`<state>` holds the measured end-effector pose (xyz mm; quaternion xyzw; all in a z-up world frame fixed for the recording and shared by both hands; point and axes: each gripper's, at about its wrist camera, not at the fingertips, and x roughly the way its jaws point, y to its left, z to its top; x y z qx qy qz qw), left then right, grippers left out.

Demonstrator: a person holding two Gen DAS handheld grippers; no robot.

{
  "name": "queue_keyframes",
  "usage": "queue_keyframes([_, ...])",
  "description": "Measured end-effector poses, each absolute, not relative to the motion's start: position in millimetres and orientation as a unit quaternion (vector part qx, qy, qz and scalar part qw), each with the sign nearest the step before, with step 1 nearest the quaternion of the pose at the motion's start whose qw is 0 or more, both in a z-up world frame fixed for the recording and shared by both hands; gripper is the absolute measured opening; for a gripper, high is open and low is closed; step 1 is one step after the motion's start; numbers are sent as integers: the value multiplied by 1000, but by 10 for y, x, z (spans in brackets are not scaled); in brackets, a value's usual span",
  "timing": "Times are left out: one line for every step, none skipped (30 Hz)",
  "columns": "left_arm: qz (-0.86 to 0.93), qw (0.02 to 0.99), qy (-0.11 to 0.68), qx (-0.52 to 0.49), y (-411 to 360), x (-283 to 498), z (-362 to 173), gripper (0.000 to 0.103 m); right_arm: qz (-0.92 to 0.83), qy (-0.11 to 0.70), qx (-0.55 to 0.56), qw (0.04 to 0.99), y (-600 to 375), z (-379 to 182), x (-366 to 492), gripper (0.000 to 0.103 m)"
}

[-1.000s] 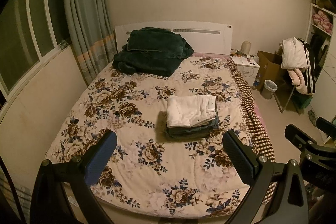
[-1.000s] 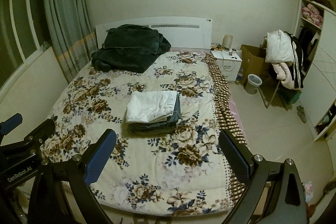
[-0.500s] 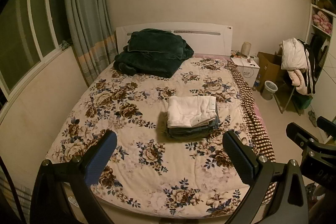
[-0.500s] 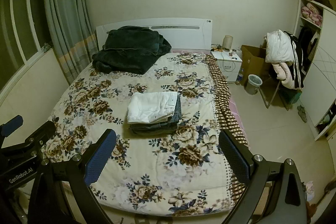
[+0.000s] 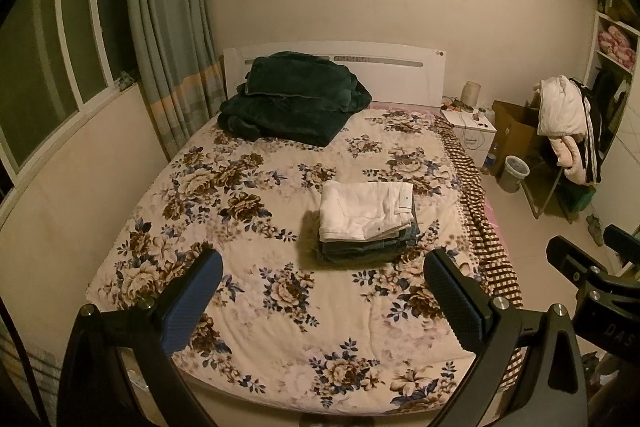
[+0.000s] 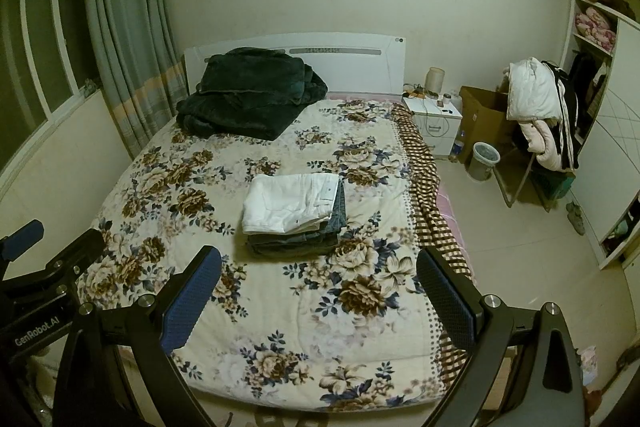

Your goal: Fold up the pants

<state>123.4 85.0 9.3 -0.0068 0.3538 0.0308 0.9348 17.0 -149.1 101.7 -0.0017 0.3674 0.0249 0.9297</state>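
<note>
A stack of folded pants, white pair (image 5: 366, 209) on top of several dark denim pairs (image 5: 368, 251), lies on the floral bedspread (image 5: 248, 187) right of the bed's middle. It also shows in the right wrist view (image 6: 292, 207). My left gripper (image 5: 322, 301) is open and empty, held back above the foot of the bed, well short of the stack. My right gripper (image 6: 318, 299) is open and empty too, likewise near the foot. Each gripper shows at the other view's edge.
A dark green folded blanket (image 5: 290, 99) lies by the white headboard (image 5: 384, 67). A nightstand (image 5: 472, 131), a cardboard box (image 5: 516, 127), a bin (image 5: 514, 173) and a chair piled with clothes (image 5: 564, 123) stand right of the bed. Window and curtain (image 5: 168, 39) are left.
Both cameras have drifted back and up very slightly; the bed sits a little lower in view. The stack and the open jaws have not changed.
</note>
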Motion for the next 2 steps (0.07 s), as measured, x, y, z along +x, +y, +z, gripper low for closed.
queue_keyframes([30, 935, 354, -8, 850, 1235, 95, 103, 25, 367, -1, 930, -1495, 1034, 163, 100])
queue_keyframes([30, 935, 354, -7, 848, 1234, 94, 103, 25, 367, -2, 930, -1494, 1034, 164, 100])
